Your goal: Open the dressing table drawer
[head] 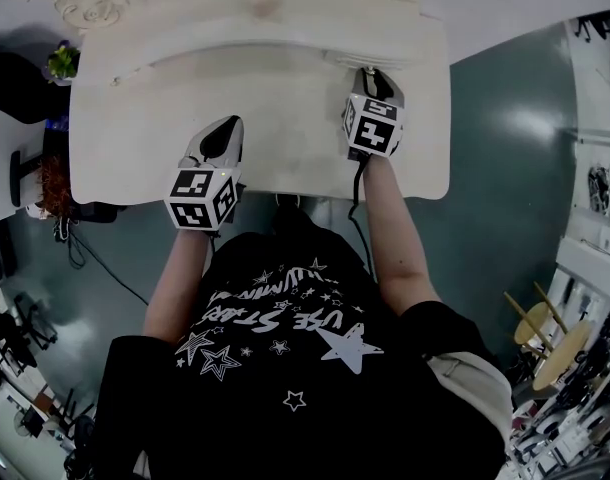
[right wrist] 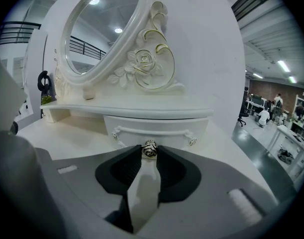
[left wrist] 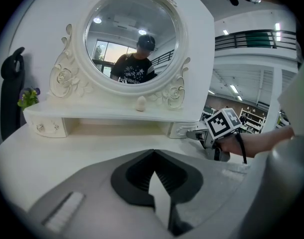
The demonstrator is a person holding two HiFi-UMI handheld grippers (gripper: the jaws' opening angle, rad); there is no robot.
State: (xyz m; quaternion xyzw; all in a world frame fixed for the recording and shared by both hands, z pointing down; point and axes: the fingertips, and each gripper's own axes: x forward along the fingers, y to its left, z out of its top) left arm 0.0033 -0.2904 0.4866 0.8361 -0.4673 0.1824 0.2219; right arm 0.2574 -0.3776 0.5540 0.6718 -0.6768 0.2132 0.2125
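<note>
The white dressing table [head: 285,163] has a small drawer [right wrist: 157,128] under the right end of its shelf. A rose-shaped metal knob [right wrist: 150,148] sits on the drawer front. My right gripper [right wrist: 150,150] is shut on this knob, with both fingertips against its sides. In the head view the right gripper [head: 373,76] reaches to the back right of the tabletop. My left gripper [head: 225,128] hovers over the front left of the tabletop. Its jaws [left wrist: 153,152] are shut with nothing between them. From the left gripper view, the right gripper [left wrist: 194,133] is at the drawer [left wrist: 181,130].
An oval mirror [left wrist: 132,39] with carved roses stands above the shelf and reflects the person. A second small drawer [left wrist: 45,127] is at the shelf's left end. A small potted plant [head: 61,61] sits off the table's left side. The person's body is at the front edge.
</note>
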